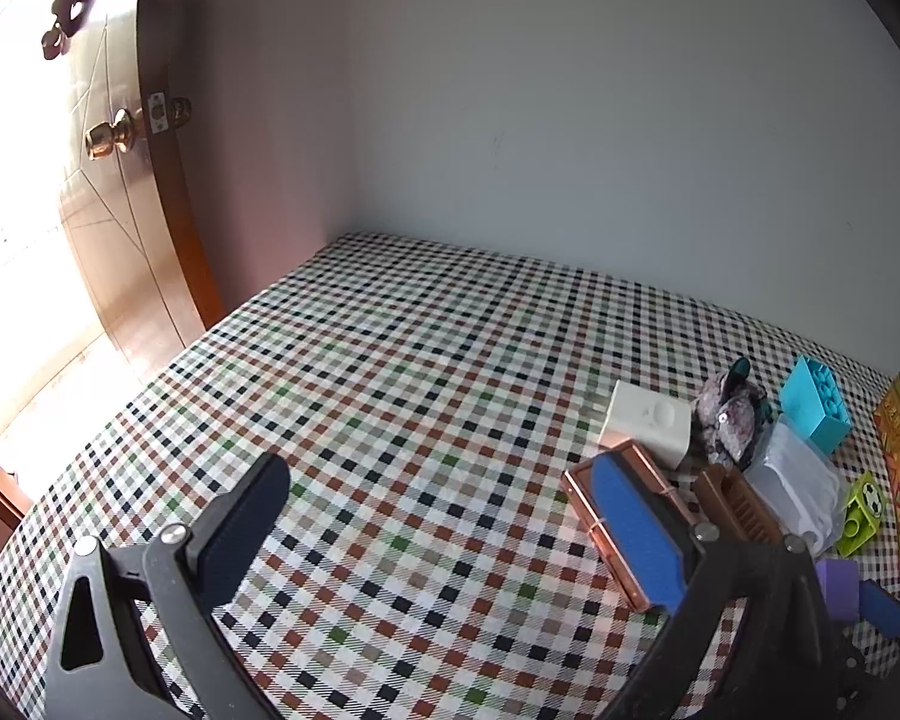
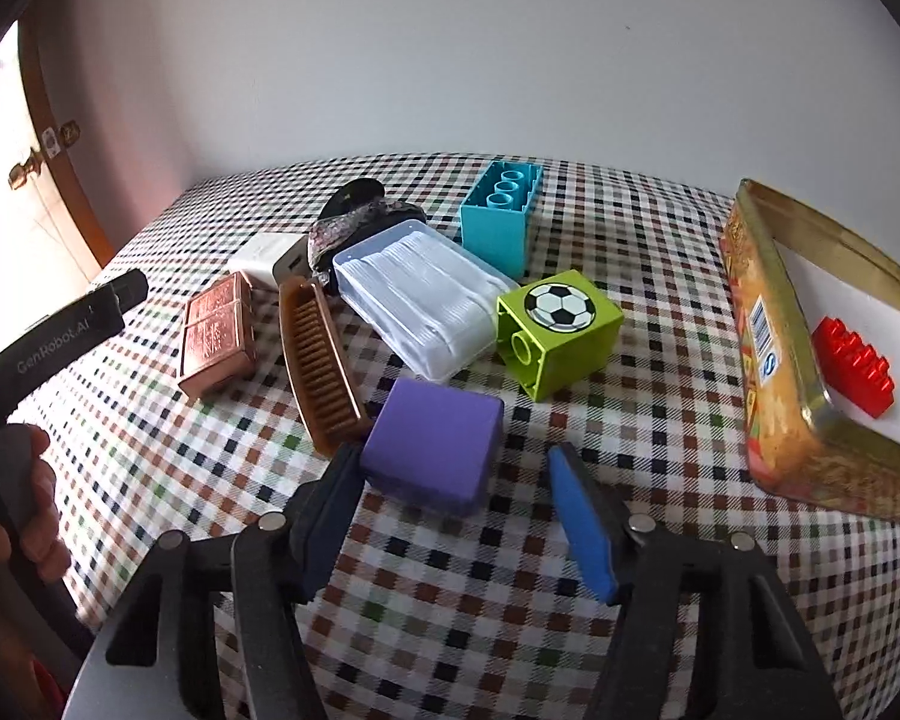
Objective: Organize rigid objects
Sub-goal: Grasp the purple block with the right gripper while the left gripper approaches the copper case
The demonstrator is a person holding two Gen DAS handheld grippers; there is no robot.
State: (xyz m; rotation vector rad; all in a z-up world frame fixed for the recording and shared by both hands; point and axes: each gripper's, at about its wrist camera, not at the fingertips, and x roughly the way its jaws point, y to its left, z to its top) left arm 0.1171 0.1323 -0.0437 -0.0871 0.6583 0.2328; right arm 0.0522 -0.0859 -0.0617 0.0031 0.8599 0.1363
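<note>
My right gripper [image 2: 453,459] is open around the near end of a purple block [image 2: 435,438]; the left pad is at the block's corner and the right pad stands clear of it. Behind the block lie a brown comb [image 2: 324,360], a copper case [image 2: 219,333], a clear plastic box [image 2: 420,300], a green football block [image 2: 558,330] and a teal brick [image 2: 501,222]. My left gripper [image 1: 450,516] is wide open over the checked cloth and holds nothing. The copper case [image 1: 594,534] lies just behind its right finger.
An open tin [image 2: 768,360] at the right holds a red brick [image 2: 852,366]. A white box [image 2: 264,255] and a dark patterned clip [image 2: 354,222] sit at the back. Wall behind the table, a wooden door [image 1: 120,210] at left. A hand [image 2: 36,498] grips the left tool.
</note>
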